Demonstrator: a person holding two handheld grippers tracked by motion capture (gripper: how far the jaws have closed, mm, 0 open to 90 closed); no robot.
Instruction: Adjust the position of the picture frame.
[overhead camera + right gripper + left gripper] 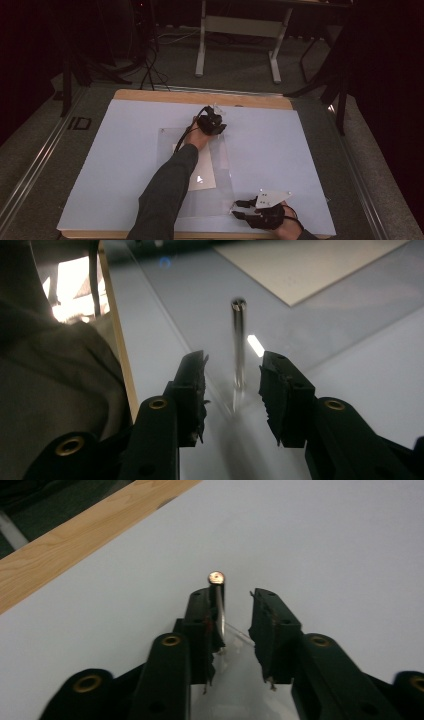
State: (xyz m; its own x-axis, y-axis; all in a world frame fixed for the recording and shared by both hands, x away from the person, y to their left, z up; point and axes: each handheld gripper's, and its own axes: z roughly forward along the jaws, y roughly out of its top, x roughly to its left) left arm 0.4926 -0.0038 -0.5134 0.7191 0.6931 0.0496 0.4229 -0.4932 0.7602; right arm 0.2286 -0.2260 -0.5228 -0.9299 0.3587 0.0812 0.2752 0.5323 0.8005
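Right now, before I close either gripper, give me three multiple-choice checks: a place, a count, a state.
1. Where is the right gripper?
A. at the clear sheet's near right corner
B. on the table's far wooden edge
C. off the table

2. How many metal pins stand between the right gripper's jaws?
A. none
B. one
C. three

3. How do the left gripper's jaws stand?
A. clamped on the far pin from both sides
B. open, the far pin against one jaw
C. shut on nothing

Answers:
1 A, the high view shows it there.
2 B, a single near pin rises between them.
3 B, a gap shows beside the other jaw.
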